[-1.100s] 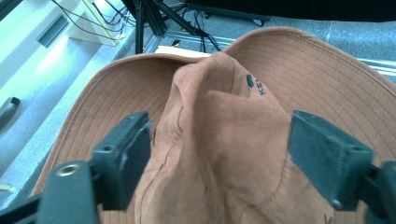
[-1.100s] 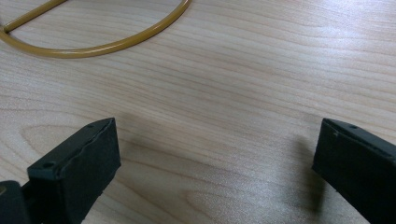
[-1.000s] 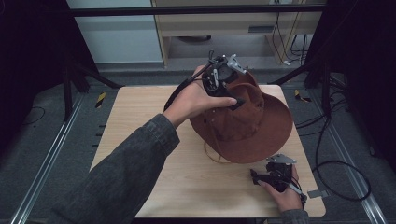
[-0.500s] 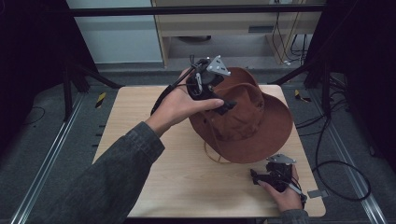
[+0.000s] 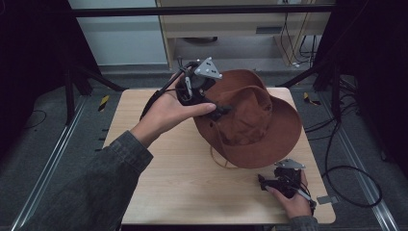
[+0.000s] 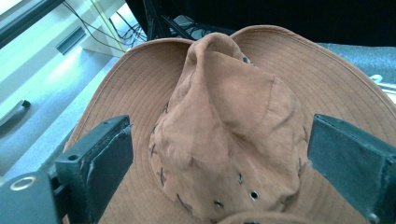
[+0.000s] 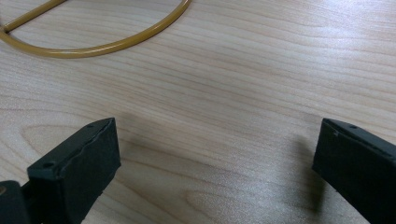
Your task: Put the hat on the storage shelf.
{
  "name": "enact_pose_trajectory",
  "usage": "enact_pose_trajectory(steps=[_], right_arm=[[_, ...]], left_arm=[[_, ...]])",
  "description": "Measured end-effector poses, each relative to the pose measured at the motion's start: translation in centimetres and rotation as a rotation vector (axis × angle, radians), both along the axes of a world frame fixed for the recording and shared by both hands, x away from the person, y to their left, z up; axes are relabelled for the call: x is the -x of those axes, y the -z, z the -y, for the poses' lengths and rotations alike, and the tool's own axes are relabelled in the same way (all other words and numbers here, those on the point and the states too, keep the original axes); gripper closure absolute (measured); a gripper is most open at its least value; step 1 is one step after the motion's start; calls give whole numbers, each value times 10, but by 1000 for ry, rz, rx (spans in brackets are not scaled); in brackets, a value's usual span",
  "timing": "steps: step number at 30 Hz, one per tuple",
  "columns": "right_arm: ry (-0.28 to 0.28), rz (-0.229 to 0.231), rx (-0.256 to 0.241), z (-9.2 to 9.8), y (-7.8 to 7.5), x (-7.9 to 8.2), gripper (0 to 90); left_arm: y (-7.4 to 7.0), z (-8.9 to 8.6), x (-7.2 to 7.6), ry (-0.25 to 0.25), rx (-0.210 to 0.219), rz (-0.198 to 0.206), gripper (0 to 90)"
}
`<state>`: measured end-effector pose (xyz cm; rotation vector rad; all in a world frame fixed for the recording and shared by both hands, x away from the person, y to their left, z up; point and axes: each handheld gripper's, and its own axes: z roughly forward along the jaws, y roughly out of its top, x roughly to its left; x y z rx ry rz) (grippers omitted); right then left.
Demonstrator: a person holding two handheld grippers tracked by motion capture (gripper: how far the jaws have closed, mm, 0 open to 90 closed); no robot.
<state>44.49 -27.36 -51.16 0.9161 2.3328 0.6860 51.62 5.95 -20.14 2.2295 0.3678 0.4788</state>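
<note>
A brown wide-brimmed hat (image 5: 255,122) lies on the right half of the wooden table (image 5: 159,192), its creased crown (image 6: 224,126) up. My left gripper (image 5: 222,110) hovers at the hat's left side, pointing at the crown; its jaws stand wide open on either side of the crown, not touching it. The hat's tan chin cord (image 7: 98,44) loops over the tabletop in front of the brim. My right gripper (image 5: 263,182) rests low near the table's front right corner, open, with bare wood between its fingers (image 7: 79,163).
The table's left half is bare wood. Black stand legs (image 5: 72,82) flank the table on both sides, and cables (image 5: 346,168) trail over the floor at the right. A cabinet (image 5: 226,29) stands behind the table.
My left gripper has drawn back to the left, from over the hat's crown to its left side. The right gripper has stayed in place.
</note>
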Motion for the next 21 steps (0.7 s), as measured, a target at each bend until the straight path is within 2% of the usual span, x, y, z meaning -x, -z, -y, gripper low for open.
enact_pose_trajectory(steps=[3,9,10,13,14,16,21], right_arm=[[0,0,0,0,0,0,7],[0,0,0,0,0,0,7],[-16,9,15,2,-1,-2,8],[-15,8,12,2,-1,-1,8],[-4,-6,-11,0,0,0,8],[-14,9,11,2,-1,-1,8],[-5,-4,-5,0,0,0,7]], left_arm=[[0,-4,3,2,-3,4,61],[2,-16,11,-2,19,7,55],[2,-18,13,-3,24,7,55],[2,-29,19,-15,46,34,66],[3,-31,20,-18,53,33,65],[3,-39,22,-25,59,34,62],[8,-59,28,-40,65,28,49]])
